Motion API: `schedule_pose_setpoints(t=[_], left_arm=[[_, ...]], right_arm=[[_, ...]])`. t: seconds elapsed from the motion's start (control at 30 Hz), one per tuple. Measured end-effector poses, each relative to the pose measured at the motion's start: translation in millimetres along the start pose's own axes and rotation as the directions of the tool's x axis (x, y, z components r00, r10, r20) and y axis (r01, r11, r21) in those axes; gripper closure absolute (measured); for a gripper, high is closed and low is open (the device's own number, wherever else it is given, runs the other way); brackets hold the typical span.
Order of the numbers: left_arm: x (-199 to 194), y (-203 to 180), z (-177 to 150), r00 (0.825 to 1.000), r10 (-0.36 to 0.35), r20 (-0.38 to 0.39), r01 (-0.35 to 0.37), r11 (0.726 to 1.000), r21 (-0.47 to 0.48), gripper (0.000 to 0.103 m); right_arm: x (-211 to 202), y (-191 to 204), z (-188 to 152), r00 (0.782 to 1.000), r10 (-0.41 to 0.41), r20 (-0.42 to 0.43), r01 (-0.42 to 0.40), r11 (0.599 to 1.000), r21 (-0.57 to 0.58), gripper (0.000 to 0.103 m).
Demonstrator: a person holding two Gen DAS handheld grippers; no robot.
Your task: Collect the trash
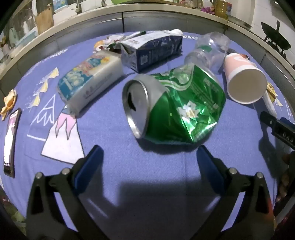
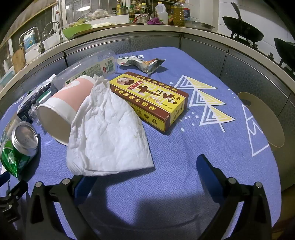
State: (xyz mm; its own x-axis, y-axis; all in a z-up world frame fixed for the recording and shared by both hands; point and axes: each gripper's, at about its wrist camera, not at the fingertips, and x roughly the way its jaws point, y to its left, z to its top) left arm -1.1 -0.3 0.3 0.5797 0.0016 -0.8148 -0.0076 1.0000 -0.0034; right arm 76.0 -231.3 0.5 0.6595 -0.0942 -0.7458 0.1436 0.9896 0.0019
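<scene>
In the left wrist view a crushed green can lies on its side on the blue tablecloth, just ahead of my open, empty left gripper. Behind it lie a tissue pack, a blue carton, a clear plastic bottle and a pink paper cup. In the right wrist view my right gripper is open and empty; a crumpled white tissue lies over its left finger and against the cup. A yellow box, a foil wrapper and the can lie nearby.
A phone lies at the table's left edge. A beige card hangs off the right edge. A kitchen counter with a sink, bottles and woks runs behind the table. The right gripper's tip shows in the left wrist view.
</scene>
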Motion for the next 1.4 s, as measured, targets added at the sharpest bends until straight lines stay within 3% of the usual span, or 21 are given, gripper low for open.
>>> schedule_pose_setpoints(t=[0.1,0.27,0.4,0.93,1.4], left_arm=[[-4.3,-0.8,-2.6,1.000,0.030,-0.010,-0.030,1.000,-0.005,0.005],[-29.6,4.3,-3.5,0.992,0.085,0.090,-0.086,0.996,0.009,0.005],[-31.5,9.9,9.8,0.989,0.113,0.099,-0.114,0.993,0.000,0.005],[-41.5,7.0,4.2,0.988,0.121,0.097,-0.121,0.993,-0.005,0.005],[-36.6,4.2,3.1,0.995,0.082,0.061,-0.082,0.997,-0.002,0.005]], right_arm=[[0.0,0.0,-0.1,1.000,0.000,-0.002,0.000,1.000,0.001,0.006],[-0.1,0.3,-0.2,1.000,-0.001,-0.005,0.001,1.000,0.000,0.006],[-0.3,0.3,-0.2,1.000,0.000,-0.006,0.000,1.000,0.000,0.006],[-1.0,0.6,-0.2,1.000,0.000,-0.006,0.000,1.000,0.000,0.006],[-1.2,0.8,-0.7,1.000,0.000,-0.005,0.000,1.000,0.000,0.006]])
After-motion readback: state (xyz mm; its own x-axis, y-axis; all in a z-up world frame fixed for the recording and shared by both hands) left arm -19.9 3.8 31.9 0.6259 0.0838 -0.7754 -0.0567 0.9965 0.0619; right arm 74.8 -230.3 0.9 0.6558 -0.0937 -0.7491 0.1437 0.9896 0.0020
